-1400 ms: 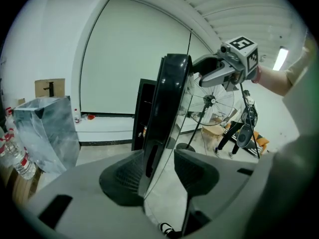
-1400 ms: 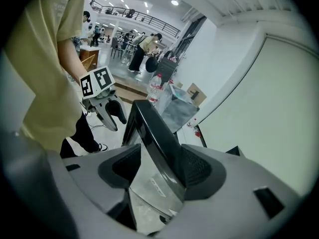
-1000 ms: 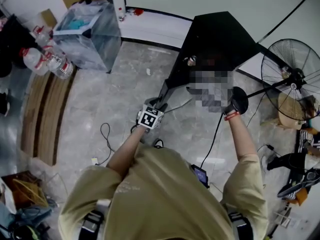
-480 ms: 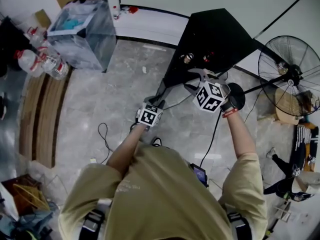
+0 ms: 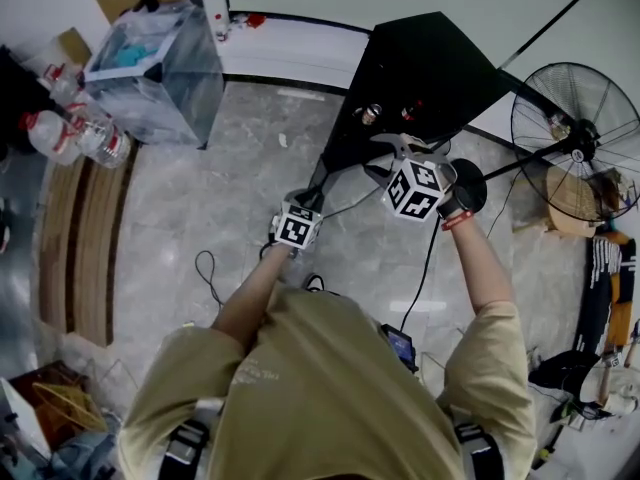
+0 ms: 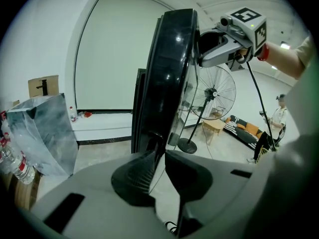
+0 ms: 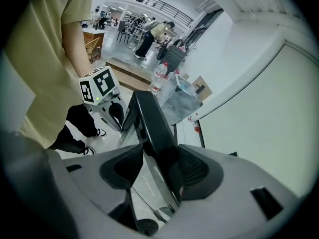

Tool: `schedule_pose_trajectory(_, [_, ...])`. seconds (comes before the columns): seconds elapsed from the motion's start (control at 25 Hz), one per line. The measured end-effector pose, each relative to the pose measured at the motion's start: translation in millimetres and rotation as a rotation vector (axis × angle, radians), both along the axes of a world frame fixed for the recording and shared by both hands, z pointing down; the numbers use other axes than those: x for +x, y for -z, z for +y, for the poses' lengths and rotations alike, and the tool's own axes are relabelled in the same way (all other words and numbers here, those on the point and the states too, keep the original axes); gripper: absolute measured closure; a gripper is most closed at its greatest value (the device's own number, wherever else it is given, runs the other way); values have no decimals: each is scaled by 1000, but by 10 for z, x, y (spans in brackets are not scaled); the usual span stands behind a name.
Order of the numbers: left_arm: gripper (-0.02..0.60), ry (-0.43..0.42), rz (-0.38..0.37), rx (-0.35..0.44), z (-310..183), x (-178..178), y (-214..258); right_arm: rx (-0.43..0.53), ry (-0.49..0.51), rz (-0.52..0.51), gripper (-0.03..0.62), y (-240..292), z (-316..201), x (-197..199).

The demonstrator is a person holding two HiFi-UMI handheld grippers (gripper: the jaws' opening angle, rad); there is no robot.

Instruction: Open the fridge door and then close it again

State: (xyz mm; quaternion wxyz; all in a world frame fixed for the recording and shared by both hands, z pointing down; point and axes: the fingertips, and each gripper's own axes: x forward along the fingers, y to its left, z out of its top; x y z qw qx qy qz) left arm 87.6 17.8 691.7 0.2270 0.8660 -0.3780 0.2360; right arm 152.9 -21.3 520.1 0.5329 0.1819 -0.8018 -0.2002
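Note:
The black fridge stands ahead with its door swung out towards me, edge-on. In the left gripper view the door rises just past my left gripper. Its jaws are closing on the door's lower outer edge, with a slit of floor still showing between the pads. From the head view that left gripper sits at the door's free edge. My right gripper is higher up at the door's top. In its own view, the right gripper has the door's black frame filling the gap between both pads.
A standing fan and its round base are close on the right of the fridge. A clear plastic bin and water bottles stand at the left. Cables trail over the marble floor near my feet.
The left gripper's cube has crept slightly closer to the door's free edge. The right gripper, hidden by a mosaic patch at first, now shows at the door's top.

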Motion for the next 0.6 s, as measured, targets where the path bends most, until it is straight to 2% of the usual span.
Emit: schedule_pose_trajectory(0.6, [505, -35, -25, 15, -269, -102, -4, -12, -28, 37, 361, -9, -209, -86])
